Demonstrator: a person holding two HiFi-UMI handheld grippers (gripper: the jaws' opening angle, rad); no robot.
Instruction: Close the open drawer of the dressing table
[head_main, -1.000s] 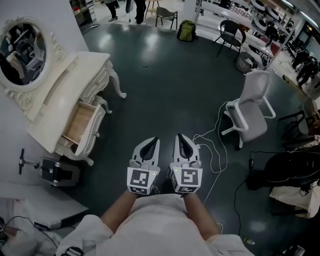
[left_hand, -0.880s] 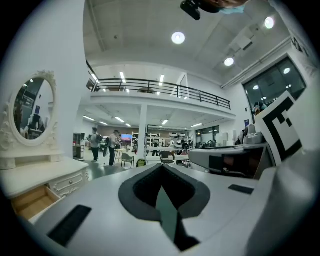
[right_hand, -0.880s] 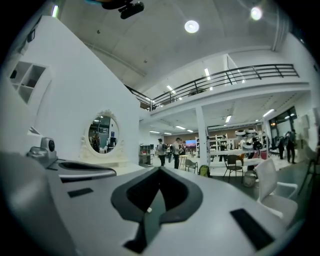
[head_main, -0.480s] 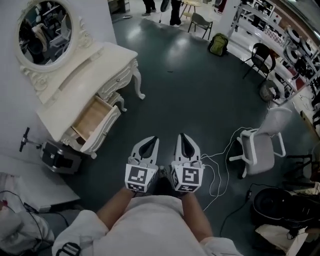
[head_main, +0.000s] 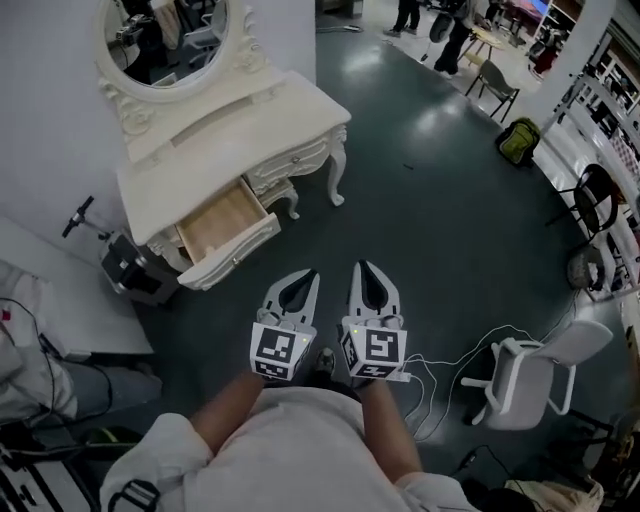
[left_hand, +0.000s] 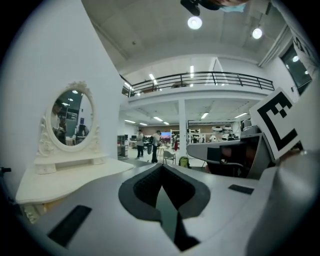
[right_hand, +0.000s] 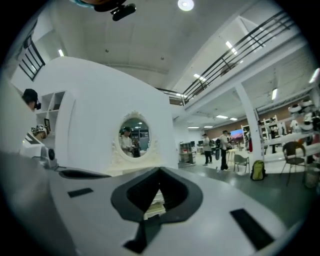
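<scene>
One drawer stands open at the cream surface's front, ahead-left of my left tool and right tool; only the head view shows it. Both gripper views catch the oval mirror instead. Each tool's jaws are pressed together, empty. White chair and cables sit rightward on the dark floor.

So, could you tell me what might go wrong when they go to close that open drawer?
The drawer juts out skewed to the approach, so a push on one end may jam it. The white cable loops across the floor close by, a possible trip hazard.
</scene>
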